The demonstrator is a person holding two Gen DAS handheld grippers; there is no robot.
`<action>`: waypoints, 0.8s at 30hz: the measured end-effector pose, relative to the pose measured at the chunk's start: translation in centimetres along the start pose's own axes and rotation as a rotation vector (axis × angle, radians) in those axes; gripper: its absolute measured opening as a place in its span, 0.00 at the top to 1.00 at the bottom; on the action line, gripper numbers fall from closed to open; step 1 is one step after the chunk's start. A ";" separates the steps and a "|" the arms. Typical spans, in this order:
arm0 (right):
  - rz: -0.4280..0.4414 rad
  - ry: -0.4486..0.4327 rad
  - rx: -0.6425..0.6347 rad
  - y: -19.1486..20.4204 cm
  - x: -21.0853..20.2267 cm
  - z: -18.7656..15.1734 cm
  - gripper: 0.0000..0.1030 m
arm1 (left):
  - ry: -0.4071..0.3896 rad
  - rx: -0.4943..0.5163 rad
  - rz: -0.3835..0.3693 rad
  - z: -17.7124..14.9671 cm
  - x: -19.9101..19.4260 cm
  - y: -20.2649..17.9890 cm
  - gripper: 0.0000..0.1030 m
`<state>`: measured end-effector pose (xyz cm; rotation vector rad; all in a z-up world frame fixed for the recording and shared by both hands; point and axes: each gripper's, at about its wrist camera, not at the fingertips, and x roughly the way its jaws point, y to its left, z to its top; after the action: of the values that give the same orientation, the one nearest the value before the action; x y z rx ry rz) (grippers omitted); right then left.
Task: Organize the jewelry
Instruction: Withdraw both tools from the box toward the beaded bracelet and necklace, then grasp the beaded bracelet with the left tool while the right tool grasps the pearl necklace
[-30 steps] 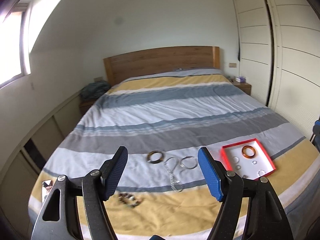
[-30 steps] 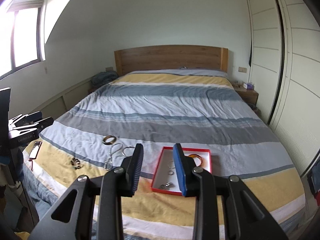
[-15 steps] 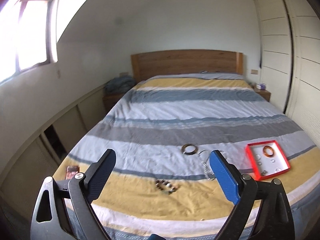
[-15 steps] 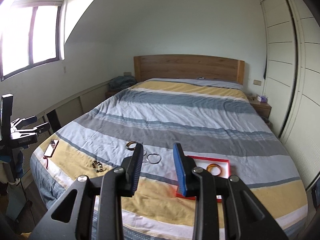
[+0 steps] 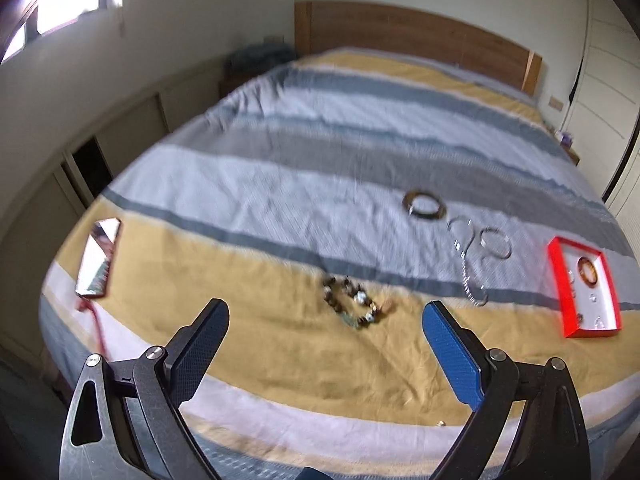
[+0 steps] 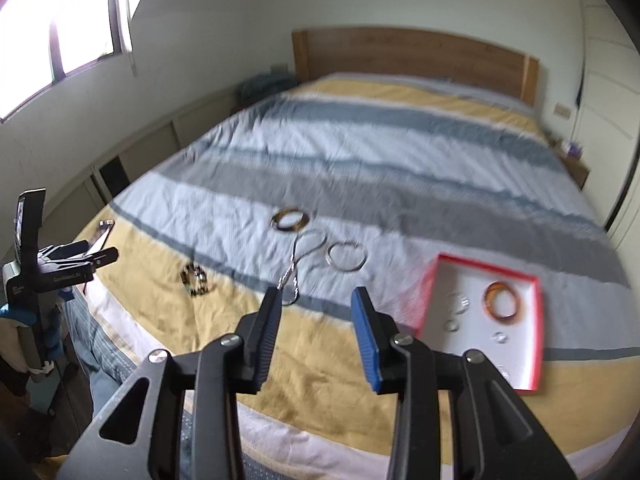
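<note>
Jewelry lies on a striped bedspread. A dark beaded bracelet (image 5: 352, 307) (image 6: 195, 277) rests on the yellow stripe, just beyond my left gripper (image 5: 326, 314), which is wide open and empty above the bed. Farther right lie a brown bangle (image 5: 425, 204) (image 6: 291, 219), a silver chain (image 5: 466, 266) (image 6: 298, 266) and a silver bangle (image 5: 496, 243) (image 6: 346, 255). A red tray (image 5: 558, 288) (image 6: 534, 336) holds an orange bangle (image 6: 503, 303) and small rings. My right gripper (image 6: 318, 296) hovers before the chain, its jaws opening with nothing between them.
A phone with a red strap (image 5: 98, 262) lies at the bed's left corner. A stand with a clamp (image 6: 38, 272) rises beside the bed on the left. The wooden headboard (image 5: 416, 36) and the wardrobe doors (image 5: 612, 92) are far back.
Both grippers have dropped and tilted down toward the bedspread, so the jewelry looks nearer. The left jaws spread wider. The right jaws parted slightly.
</note>
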<state>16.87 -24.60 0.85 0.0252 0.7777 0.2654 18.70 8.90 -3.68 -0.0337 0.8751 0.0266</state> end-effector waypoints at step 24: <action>0.182 0.321 0.056 1.9 28.4 1.6 0.59 | 0.237 -0.002 0.010 -0.2 19.4 -1.0 0.20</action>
<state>36.91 -15.66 -17.37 0.1082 1.1041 0.4270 31.00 8.06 -18.70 -0.0349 1.1126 0.0328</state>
